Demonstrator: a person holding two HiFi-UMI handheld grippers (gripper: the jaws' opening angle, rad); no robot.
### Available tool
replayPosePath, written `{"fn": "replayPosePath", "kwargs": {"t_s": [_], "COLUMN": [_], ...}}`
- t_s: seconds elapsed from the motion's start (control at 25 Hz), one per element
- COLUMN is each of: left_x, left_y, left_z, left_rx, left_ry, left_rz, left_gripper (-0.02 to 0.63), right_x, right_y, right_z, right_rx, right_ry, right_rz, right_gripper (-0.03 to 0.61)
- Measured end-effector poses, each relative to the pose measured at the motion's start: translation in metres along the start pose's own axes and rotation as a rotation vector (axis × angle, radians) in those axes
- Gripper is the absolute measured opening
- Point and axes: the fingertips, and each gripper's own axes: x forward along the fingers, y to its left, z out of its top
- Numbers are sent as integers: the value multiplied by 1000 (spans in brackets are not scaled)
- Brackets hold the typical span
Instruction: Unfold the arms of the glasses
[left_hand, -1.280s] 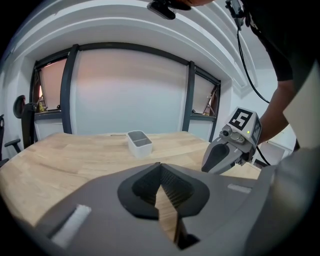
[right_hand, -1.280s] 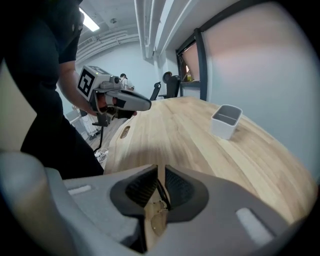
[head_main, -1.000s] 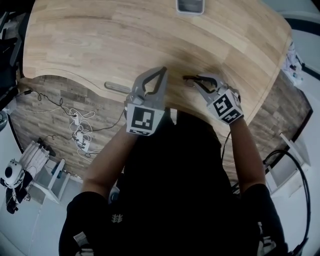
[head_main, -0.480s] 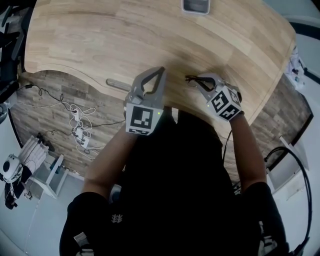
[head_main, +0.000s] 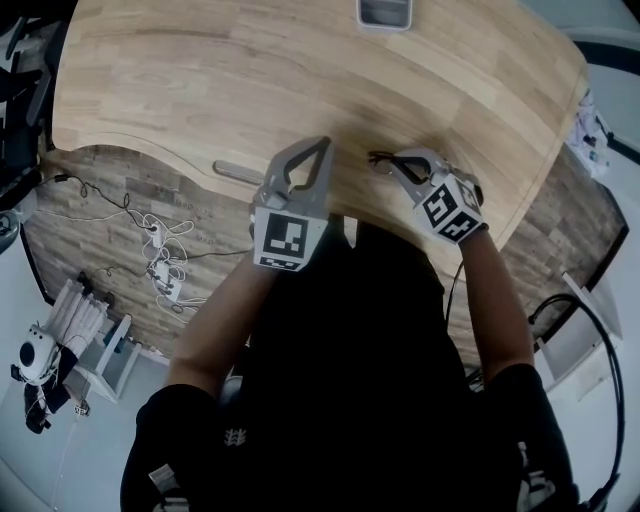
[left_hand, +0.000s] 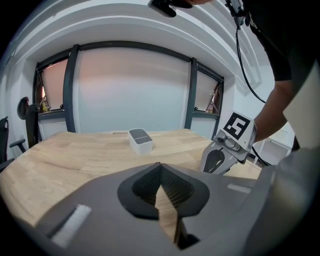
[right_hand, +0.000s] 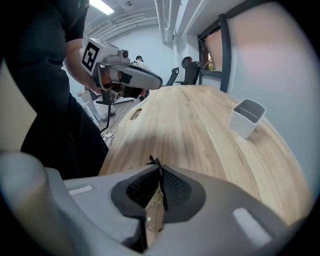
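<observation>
My right gripper is shut on the glasses, thin black-rimmed ones, above the near edge of the wooden table. In the right gripper view the black frame stands pinched between the pads of the right gripper, with a clear lens showing lower in the gap. The arms look folded against the frame. My left gripper hovers a short way to the left of the glasses, shut and empty; in its own view the left gripper shows only wood through the slit.
A small white container stands at the table's far edge, also seen as the white container and the white container. A grey slot is set in the table near the left gripper. Cables and a power strip lie on the floor.
</observation>
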Motion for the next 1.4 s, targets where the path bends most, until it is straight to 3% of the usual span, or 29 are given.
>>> {"fn": "replayPosePath", "kwargs": {"t_s": [0.12, 0.4, 0.84, 1.12, 1.28, 1.4], "left_x": [-2, -9, 1, 14, 31, 40], "left_y": [-2, 1, -7, -44, -78, -104], "left_z": [0, -4, -3, 9, -2, -11], "left_rx": [5, 6, 15, 41, 57, 89], "left_ry": [1, 9, 17, -15, 57, 110], "left_rz": [-2, 7, -35, -153, -304, -394], "left_gripper": [6, 6, 6, 19, 98, 121], "right_x": [6, 16, -7, -39, -54, -61], "right_y": [0, 0, 2, 0, 2, 6], "right_z": [-5, -11, 1, 7, 3, 1], "right_rx": [-19, -54, -22, 33, 57, 69], "right_ry": [28, 88, 12, -137, -195, -234], "right_rz": [9, 0, -27, -92, -139, -168], "right_gripper": [32, 16, 13, 13, 14, 14]}}
